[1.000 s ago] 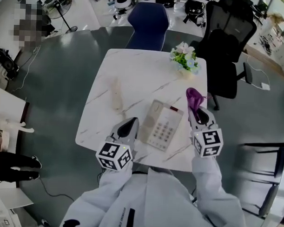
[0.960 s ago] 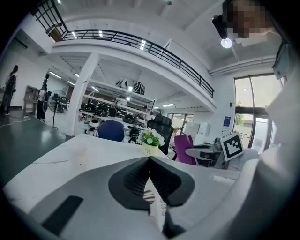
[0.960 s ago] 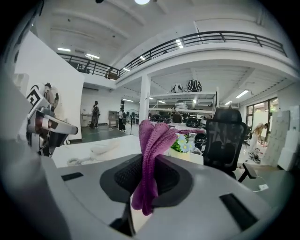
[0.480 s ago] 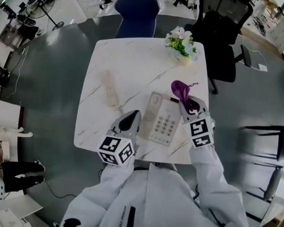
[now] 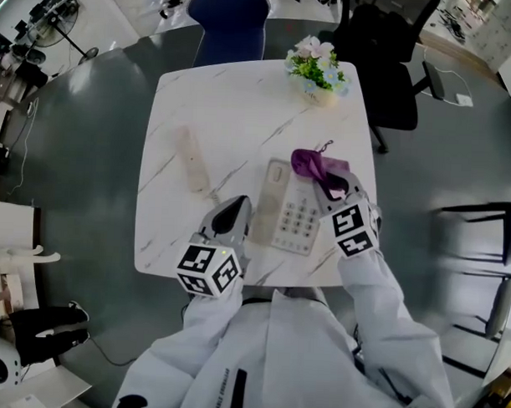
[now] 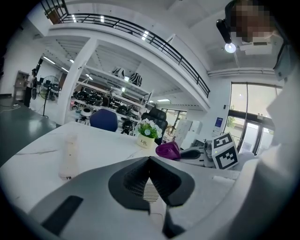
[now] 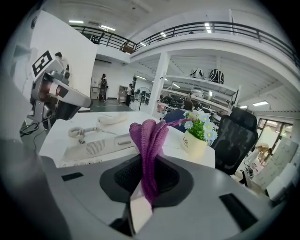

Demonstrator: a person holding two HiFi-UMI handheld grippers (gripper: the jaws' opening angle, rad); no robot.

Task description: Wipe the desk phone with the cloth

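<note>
The right gripper pinches the cloth at the phone's 1 o'clock corner. The left gripper, jaws together, sits at its 8 o'clock.

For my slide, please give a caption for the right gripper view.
Right gripper, shut on a purple cloth, facing the desk phone.

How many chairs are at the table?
2: blue chair at the far edge of the table, black office chair by its far right corner. Others may be hidden.

On the white marbled worktop: desk phone, potted flowers at the far edge, apparently a handset lying left.
</note>
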